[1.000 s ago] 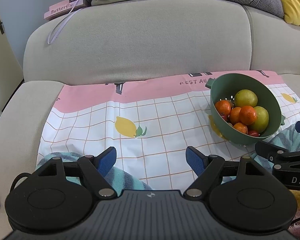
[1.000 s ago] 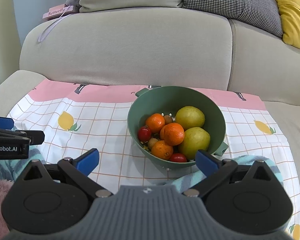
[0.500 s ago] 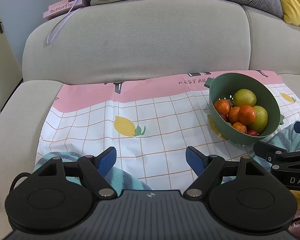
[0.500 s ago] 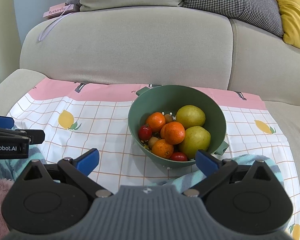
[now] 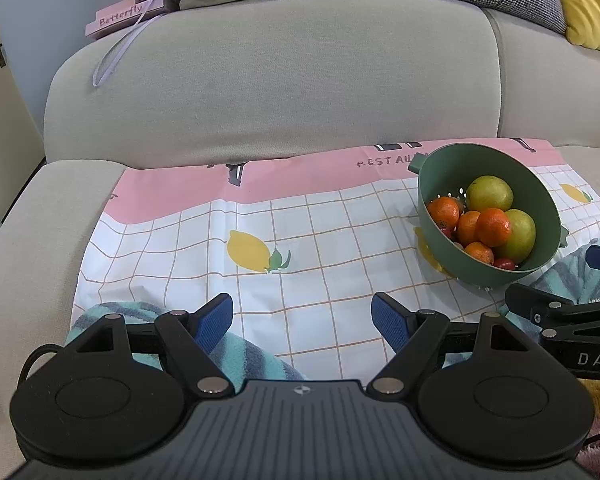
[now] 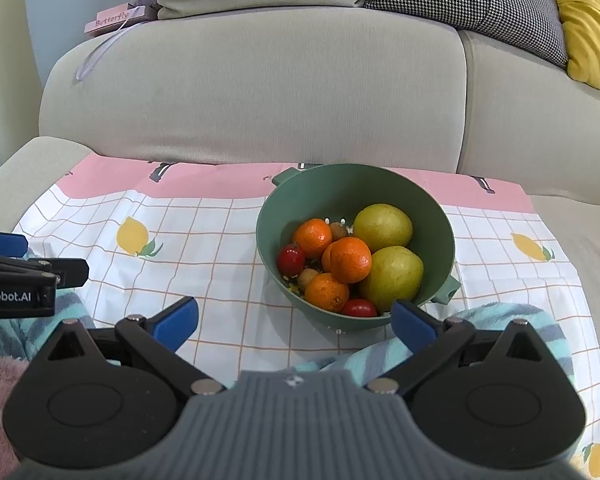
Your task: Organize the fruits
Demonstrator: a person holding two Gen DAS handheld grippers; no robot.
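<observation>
One green bowl (image 6: 440,216) of fruit sits on the sofa's cloth (image 6: 220,248), center frame.
It holds four oranges (image 6: 350,260), two pears (image 6: 382,227) and two tomatoes (image 6: 291,260); left tool (image 5: 302,316) and right tool (image 6: 294,320) both gape, empty.

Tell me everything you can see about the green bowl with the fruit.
The green colander bowl looks like matte plastic, with small drain holes and a tab handle on each side. It sits upright on the lemon-print cloth on the sofa, holding oranges, two yellow-green fruits and small red ones. Neither gripper touches it.
</observation>
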